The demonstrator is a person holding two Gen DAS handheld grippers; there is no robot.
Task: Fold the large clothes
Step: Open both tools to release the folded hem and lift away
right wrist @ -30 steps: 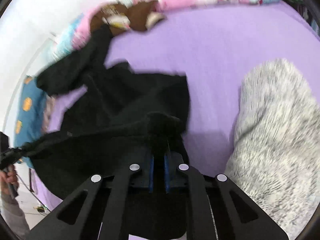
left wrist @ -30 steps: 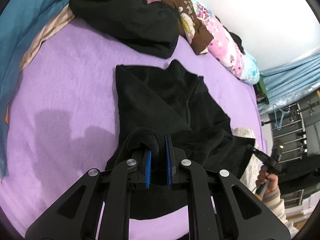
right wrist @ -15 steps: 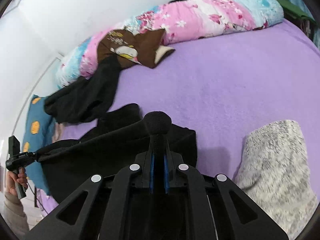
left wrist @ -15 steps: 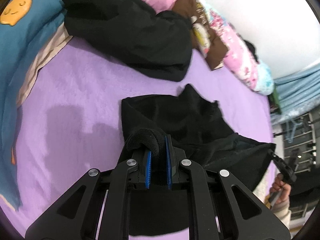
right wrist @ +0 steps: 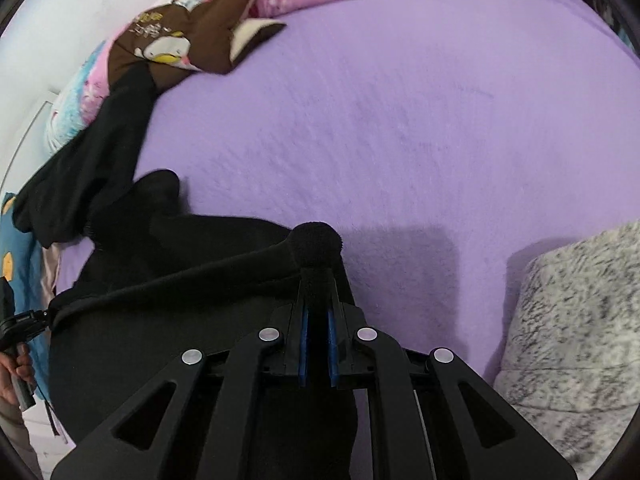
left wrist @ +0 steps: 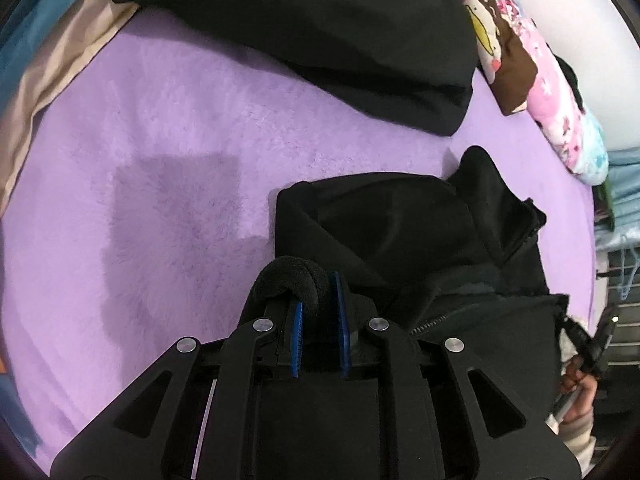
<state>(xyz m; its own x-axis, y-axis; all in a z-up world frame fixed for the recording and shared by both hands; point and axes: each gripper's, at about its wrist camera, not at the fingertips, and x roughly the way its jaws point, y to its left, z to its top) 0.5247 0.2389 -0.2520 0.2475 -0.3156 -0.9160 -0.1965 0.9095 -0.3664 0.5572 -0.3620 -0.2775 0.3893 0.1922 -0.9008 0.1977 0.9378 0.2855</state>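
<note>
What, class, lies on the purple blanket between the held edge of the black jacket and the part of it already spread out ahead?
Nothing visible does. The left tool and right tool each pinch the black jacket, and only its own cloth lies ahead. The other black garment lies farther off; the grey fleece sits aside on the purple blanket.

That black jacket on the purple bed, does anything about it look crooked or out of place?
Somewhat. The black jacket lies bunched, its collar poking up, with one edge pulled taut between the left tool and the right tool. A second black garment sits crumpled beyond it, partly over the pillows.
</note>
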